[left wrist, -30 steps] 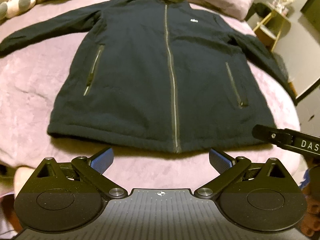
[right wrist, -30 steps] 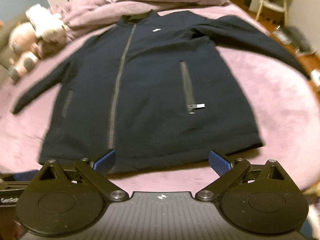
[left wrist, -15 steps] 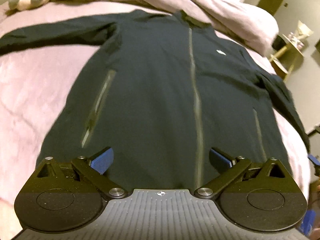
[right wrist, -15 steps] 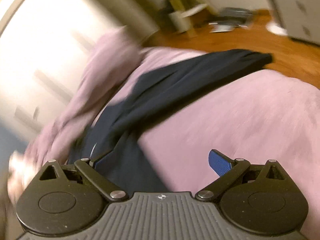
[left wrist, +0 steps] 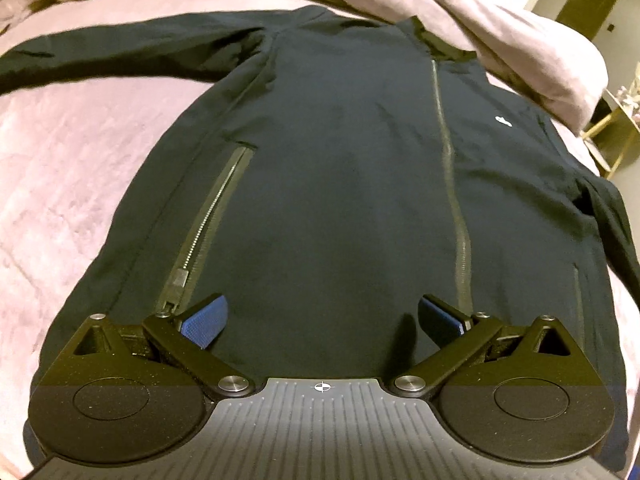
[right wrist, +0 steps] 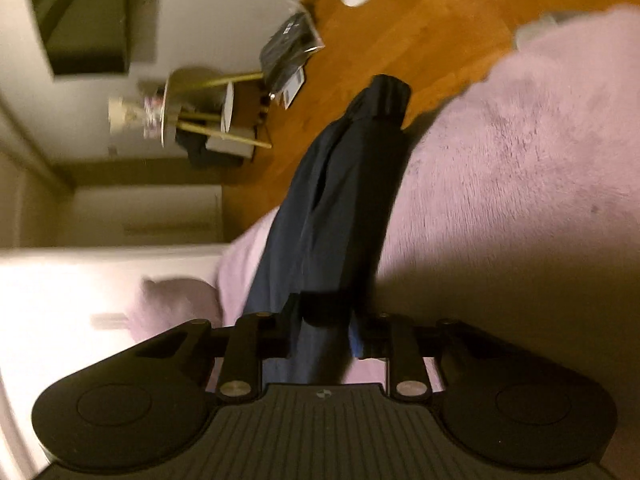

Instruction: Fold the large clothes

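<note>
Dark jacket (left wrist: 340, 184): laid front-up and flat on the bed (left wrist: 80, 184), zipped, collar toward the heaped duvet (left wrist: 500, 28); one sleeve (left wrist: 120, 54) stretched sideways across the pink cover, bare cover beside its side seam. Left gripper (left wrist: 320, 318): jaws wide, nothing between them, over the jacket's lower part just short of the hem, a pocket zip (left wrist: 208, 224) beside one finger. Right gripper (right wrist: 320, 328): jaws have just been closing, now pinched narrow on the other sleeve (right wrist: 340, 200), whose cuff reaches the bed's edge over the wooden floor (right wrist: 400, 32). Side table (right wrist: 200, 112): well apart from the bed.
</note>
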The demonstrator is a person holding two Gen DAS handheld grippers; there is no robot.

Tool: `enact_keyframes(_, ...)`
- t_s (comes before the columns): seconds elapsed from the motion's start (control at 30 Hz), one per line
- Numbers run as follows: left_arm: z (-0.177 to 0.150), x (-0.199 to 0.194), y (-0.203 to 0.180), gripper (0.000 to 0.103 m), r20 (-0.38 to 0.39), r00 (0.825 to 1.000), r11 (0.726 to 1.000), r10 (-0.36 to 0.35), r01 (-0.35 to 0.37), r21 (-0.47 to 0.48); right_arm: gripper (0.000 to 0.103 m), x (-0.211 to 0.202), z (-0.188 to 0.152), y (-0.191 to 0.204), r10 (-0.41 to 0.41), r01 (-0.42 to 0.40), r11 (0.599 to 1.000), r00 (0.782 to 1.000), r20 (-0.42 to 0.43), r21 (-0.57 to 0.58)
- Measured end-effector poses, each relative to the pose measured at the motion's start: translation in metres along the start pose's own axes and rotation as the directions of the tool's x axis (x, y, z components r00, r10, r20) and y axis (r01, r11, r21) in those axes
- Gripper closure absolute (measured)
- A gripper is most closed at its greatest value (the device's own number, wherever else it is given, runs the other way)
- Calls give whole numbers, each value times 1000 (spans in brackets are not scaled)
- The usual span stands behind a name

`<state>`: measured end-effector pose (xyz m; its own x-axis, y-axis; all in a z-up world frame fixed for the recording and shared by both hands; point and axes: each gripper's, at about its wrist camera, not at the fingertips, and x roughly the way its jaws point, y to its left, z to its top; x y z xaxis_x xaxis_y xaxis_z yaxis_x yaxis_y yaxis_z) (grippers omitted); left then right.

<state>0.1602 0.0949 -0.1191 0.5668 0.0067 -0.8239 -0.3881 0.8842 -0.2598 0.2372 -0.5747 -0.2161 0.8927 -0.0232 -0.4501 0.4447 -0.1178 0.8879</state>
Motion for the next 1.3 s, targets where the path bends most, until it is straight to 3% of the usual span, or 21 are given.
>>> enact_keyframes(0.1,1,0,5,0,7,1000,1000,-21,21,-19,92,12,4,7,-31,31,999,999,-8,-45)
enact_keyframes(0.17,1,0,5,0,4,1000,1000,-31,31,-6,92,16,0,27,-111,111,975,994,13,-193)
enact_keyframes(0.2,1,0,6,0,-3,999,999,-37,37,8,93,12,-6,45,-150,154,951,988,34,-269)
enact_keyframes(0.23,2,-1,6,0,-6,999,999,-41,41,19,93,11,-16,63,-188,202,901,979,76,-383)
enact_keyframes(0.3,3,-4,6,0,-11,999,998,-47,47,34,93,2,-45,102,-167,219,788,976,142,-575)
enact_keyframes(0.33,4,-6,6,0,-8,999,998,-50,50,37,94,-3,-69,124,-119,197,691,980,159,-696)
enact_keyframes(0.4,7,-13,6,0,14,998,997,-66,66,43,94,-13,-125,157,-29,94,487,995,91,-869)
enact_keyframes(0.47,11,-18,4,0,45,996,996,-82,80,50,94,-24,-193,176,20,-58,242,998,-55,-969)
enact_keyframes(0.5,15,-20,2,0,57,994,995,-90,87,54,93,-29,-222,175,18,-131,134,991,-130,-982)
enact_keyframes(0.53,18,-22,-1,0,64,993,994,-100,96,57,91,-35,-260,171,-11,-229,0,973,-229,-973)
enact_keyframes(0.6,26,-24,-5,0,84,988,990,-129,124,62,79,-50,-315,153,-84,-363,-178,932,-353,-915)
enact_keyframes(0.63,29,-26,-6,0,92,985,988,-144,139,66,65,-51,-333,144,-125,-406,-243,914,-387,-881)
enact_keyframes(0.67,34,-26,-8,0,97,983,986,-158,152,69,61,-54,-347,132,-152,-428,-285,904,-400,-858)
enact_keyframes(0.73,43,-23,-13,0,100,977,980,-190,183,74,61,-63,-364,108,-207,-438,-298,897,-390,-848)
enact_keyframes(0.8,51,-17,-18,0,85,971,973,-224,218,77,61,-66,-357,93,-252,-439,-225,889,-384,-870)
enact_keyframes(0.9,61,2,-33,0,51,954,954,-296,292,76,61,-77,-332,79,-247,-392,-120,901,-355,-912)
enact_keyframes(0.97,66,20,-46,0,17,941,939,-338,336,72,61,-76,-310,73,-261,-359,-10,902,-344,-933)
enact_keyframes(1.03,74,42,-61,0,-10,928,927,-372,372,40,61,-84,-299,58,-266,-341,65,900,-346,-938)
enact_keyframes(1.13,84,78,-79,3,-55,906,907,-420,419,-26,61,-85,-285,48,-269,-321,146,897,-350,-936)
enact_keyframes(1.2,91,100,-88,18,-84,904,908,-419,414,-66,61,-79,-284,50,-272,-311,195,894,-355,-930)
enact_keyframes(1.3,100,125,-97,25,-111,894,899,-434,423,-114,61,-74,-278,51,-275,-298,231,893,-356,-926)
